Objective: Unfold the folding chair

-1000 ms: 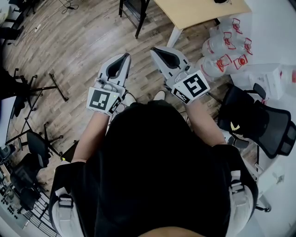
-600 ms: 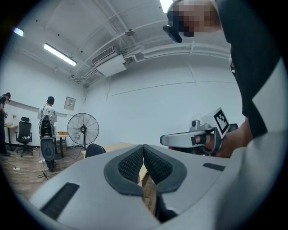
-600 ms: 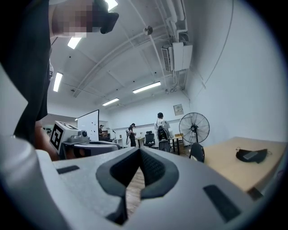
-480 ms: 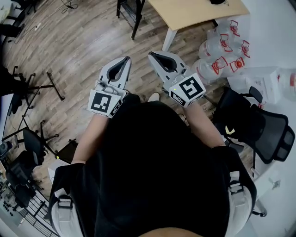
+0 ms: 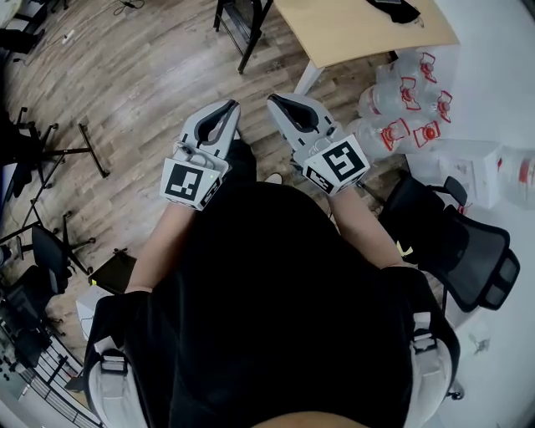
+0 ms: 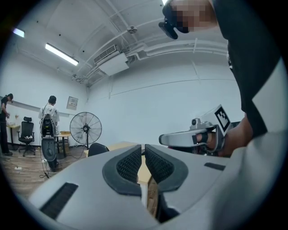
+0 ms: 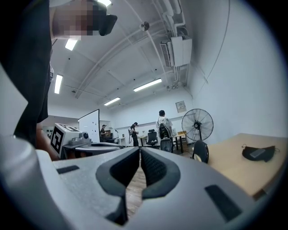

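Both forearms were bent at the elbow and reached forward from the torso, side by side, bare skin below the black sleeves. The left forearm (image 5: 163,242) angled slightly inward and the right forearm (image 5: 361,224) angled inward more steeply. The two tools nearly converged at their tips but did not touch.

Both pointed about level, out over the floor (image 5: 142,75), which was brown wood-look plank with visible grain.

Left tool (image 5: 231,107): grey matte plastic shell, rounded teardrop shape. The jaws were clenched with nothing between them. The pads (image 6: 130,162) were dark rubber with a fine ribbed texture, and only a thin slit showed between them in the left gripper view. Its marker cube (image 5: 189,184) was white with a black square pattern and sat at the wrist end.

Right tool (image 5: 273,99): same grey shell and dark curved pads. It was clenched too and empty, with the pads meeting at the tips. Its marker cube (image 5: 338,165) was tilted toward the camera.

Folding chair (image 5: 241,21): probably the black tube frame standing on the floor just beside the table's left edge, at the top of the head view. It was partly cropped, so I could not tell for certain. It stood well ahead of both tools, and neither touched it.

The table (image 5: 359,25) had a light wood top, flat and smooth, and a white leg (image 5: 308,75). Clear plastic water jugs (image 5: 393,125) with red handles were clustered on the floor right of the table leg. A black mesh office chair (image 5: 468,251) stood at the person's right. A round pedestal fan (image 6: 85,129) stood far off in the room.
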Motion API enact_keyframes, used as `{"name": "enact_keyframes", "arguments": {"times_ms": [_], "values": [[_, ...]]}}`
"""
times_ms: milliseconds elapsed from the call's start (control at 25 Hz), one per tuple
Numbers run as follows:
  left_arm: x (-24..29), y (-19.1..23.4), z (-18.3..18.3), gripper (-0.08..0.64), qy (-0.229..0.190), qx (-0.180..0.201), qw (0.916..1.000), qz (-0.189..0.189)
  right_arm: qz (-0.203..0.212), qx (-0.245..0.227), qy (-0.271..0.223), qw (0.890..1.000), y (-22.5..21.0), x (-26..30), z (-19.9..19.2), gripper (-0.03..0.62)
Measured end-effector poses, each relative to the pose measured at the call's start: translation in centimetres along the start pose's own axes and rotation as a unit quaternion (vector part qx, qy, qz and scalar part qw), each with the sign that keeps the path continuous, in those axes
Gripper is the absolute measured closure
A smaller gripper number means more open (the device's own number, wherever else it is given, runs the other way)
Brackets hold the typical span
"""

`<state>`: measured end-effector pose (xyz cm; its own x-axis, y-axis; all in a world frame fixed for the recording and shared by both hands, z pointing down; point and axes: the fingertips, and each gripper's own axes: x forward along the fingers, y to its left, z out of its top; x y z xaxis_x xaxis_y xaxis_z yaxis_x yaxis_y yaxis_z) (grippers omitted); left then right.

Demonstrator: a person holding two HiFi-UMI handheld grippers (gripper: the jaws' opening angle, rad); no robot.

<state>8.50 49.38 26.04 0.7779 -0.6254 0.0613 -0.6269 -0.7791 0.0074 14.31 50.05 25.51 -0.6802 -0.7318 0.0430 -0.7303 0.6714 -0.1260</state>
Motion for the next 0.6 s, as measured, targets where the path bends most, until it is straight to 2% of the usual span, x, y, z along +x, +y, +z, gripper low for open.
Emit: {"name": "enact_keyframes", "arguments": {"times_ms": [160,400,600], "values": [[2.2,3.9,-0.7,0.497,0.004,-0.003,1.0000,-0.002,-0.010,0.007,0.011,1.000,-3.0,3.6,-0.2,0.556],[6.7,12.2,-0.8,0.439,0.007,-0.005,1.0000,-0.001,-0.021,0.008,0.034,0.999,-8.3,11.0,0.0,0.447],[9.8,18.7,-0.8,0.401,0.016,-0.006,0.9998,-0.014,-0.031,0.000,0.046,0.998,-12.2,17.4,1.0,0.368]]}}
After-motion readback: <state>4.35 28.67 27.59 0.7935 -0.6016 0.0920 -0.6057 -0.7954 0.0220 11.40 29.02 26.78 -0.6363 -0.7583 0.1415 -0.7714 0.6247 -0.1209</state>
